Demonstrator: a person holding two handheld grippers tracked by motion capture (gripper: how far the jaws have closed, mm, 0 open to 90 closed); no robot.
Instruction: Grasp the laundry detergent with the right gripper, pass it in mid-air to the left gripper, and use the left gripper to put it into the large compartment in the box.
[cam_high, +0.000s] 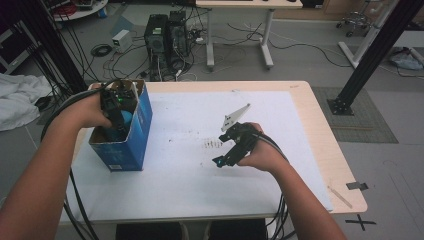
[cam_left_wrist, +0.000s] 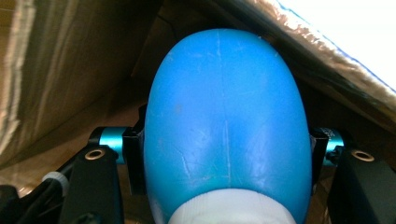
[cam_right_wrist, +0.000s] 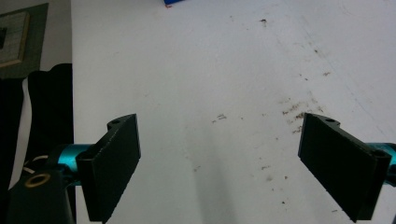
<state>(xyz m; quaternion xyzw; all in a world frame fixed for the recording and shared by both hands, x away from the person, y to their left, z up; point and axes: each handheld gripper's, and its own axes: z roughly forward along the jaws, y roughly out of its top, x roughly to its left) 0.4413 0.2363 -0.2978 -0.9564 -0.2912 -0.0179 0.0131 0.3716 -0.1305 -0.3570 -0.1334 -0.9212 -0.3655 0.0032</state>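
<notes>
Two grippers are in play, and the landmark for placing them is the blue cardboard box (cam_high: 125, 140) standing open-topped near the left edge of the table (cam_high: 310, 150).

Nearest the person, the right gripper (cam_high: 223, 159) rests low over the white table sheet, well to the right of the box. In the right gripper view its black jaws stand wide apart with bare, speckled sheet between them; the pads (cam_right_wrist: 116, 163) touch nothing.

Farther on, the left gripper (cam_high: 116, 117) is plunged down into the mouth of the box. In the left gripper view its jaws are closed on a blue egg-shaped object (cam_left_wrist: 224, 126), one pad pressing each flank, so the jaws stop at the width of the thing rather than meeting. The object sits inside the box, brown cardboard walls around it on both sides, with a white band or base at its near end. From the high view a patch of the same blue shows inside the box (cam_high: 125, 120).

As for handling, the blue object looks like smooth moulded plastic with a seam line down its middle and fine scuffs: probably light and fairly stiff, but rounded and slick, so it could squirt out of flat pads. The present grip across the widest part of its flanks seems the sensible place. Whether it already rests on the box floor cannot be told.
</notes>
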